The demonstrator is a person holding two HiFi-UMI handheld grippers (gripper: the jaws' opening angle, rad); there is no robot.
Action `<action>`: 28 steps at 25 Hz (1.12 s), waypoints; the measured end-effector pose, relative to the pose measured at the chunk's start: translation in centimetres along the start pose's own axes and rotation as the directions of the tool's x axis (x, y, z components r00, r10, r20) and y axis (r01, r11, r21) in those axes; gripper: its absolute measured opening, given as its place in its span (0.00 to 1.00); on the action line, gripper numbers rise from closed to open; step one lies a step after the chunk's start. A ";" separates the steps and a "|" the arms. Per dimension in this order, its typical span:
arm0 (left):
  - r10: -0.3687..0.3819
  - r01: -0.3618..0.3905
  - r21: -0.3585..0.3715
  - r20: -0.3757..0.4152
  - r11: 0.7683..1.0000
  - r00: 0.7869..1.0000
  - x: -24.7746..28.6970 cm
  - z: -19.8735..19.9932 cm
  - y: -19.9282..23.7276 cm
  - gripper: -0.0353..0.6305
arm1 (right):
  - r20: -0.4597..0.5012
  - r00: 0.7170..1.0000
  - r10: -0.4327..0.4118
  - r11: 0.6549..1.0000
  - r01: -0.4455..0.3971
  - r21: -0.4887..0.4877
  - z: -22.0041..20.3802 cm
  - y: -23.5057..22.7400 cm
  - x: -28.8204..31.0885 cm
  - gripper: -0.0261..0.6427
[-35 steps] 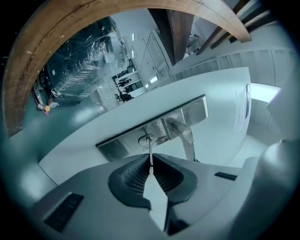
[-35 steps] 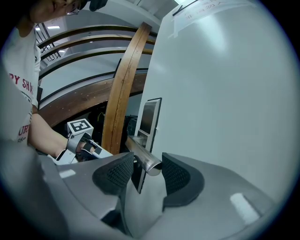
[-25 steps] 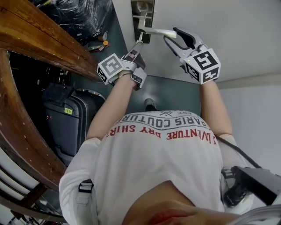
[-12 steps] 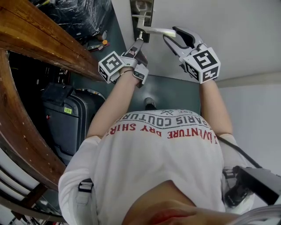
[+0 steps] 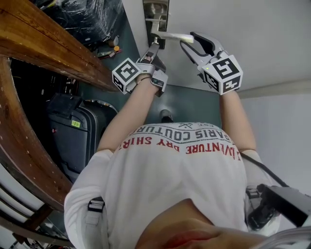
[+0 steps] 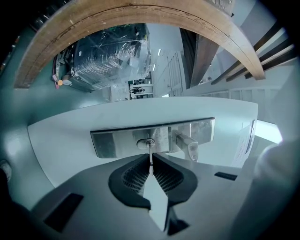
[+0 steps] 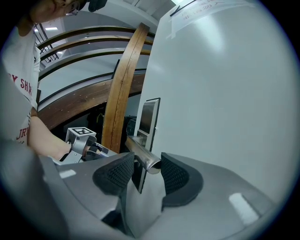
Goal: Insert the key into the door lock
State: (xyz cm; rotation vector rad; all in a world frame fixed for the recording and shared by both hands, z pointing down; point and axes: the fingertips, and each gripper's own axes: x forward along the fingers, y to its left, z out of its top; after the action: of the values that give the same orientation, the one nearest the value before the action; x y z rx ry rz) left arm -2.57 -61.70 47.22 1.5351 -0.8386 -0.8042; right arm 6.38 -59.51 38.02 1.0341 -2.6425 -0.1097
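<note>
A steel lock plate (image 6: 115, 142) is mounted on the white door (image 5: 233, 29), with an oval keyhole (image 6: 146, 143) in it. My left gripper (image 6: 151, 163) is shut on a thin silver key (image 6: 150, 158). The key's tip reaches the keyhole; how deep it sits I cannot tell. In the head view the left gripper (image 5: 151, 52) points up at the lock plate (image 5: 156, 12). My right gripper (image 7: 147, 165) holds the end of the steel door handle (image 7: 140, 152) between its dark pads. It is also in the head view, where the right gripper (image 5: 193, 43) sits at the tip of the handle (image 5: 171, 35).
A curved wooden beam (image 5: 43, 44) runs along the left, with a black suitcase (image 5: 73, 136) below it. Plastic-wrapped goods (image 5: 87, 17) stand beyond the door's edge. The door's open edge is just left of the lock plate. A person's shirt (image 5: 180, 180) fills the lower head view.
My left gripper has moved slightly up and right, bringing the key closer in to the lock plate. The right gripper has stayed on the handle's end.
</note>
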 end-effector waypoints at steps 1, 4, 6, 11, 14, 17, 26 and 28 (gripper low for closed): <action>-0.001 0.001 -0.006 0.007 1.000 1.000 0.1 0.0 0.0 0.09 | 0.000 1.000 0.001 1.000 -0.001 0.001 0.0 0.0 0.0 0.29; -0.005 0.006 -0.019 0.022 1.000 1.000 0.6 0.2 0.0 0.09 | 0.000 1.000 0.005 1.000 -0.005 0.002 0.0 0.0 -0.1 0.29; -0.011 0.012 -0.025 0.029 1.000 1.000 0.8 0.4 -0.1 0.09 | 0.002 1.000 0.004 1.000 -0.004 0.002 0.1 0.0 -0.1 0.29; -0.023 0.025 -0.039 0.046 0.999 0.999 0.9 0.5 -0.1 0.09 | 0.003 1.000 0.000 1.000 0.000 0.002 0.1 0.2 -0.1 0.28; -0.033 0.038 -0.066 0.063 0.997 0.997 1.1 0.4 -0.1 0.09 | 0.003 1.000 0.002 1.000 -0.002 -0.003 0.2 0.1 -0.2 0.28; -0.035 0.040 -0.071 0.071 0.997 0.997 1.5 0.6 -0.1 0.09 | 0.001 1.000 0.005 1.000 -0.005 -0.008 0.1 0.1 -0.3 0.28; -0.057 0.062 -0.050 0.080 0.997 0.995 1.9 0.9 -0.4 0.09 | -0.007 1.000 0.004 1.000 -0.005 -0.023 0.2 0.1 -0.3 0.28; -0.074 0.076 -0.039 0.072 0.996 0.995 1.9 0.8 -0.5 0.09 | -0.011 1.000 0.007 1.000 -0.007 -0.015 0.3 0.1 -0.2 0.28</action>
State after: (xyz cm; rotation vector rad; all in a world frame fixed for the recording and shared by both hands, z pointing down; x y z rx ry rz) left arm -2.26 -63.74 46.57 1.5157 -0.8148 -0.9302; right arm 6.43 -59.32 37.71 1.0176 -2.6311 -0.1224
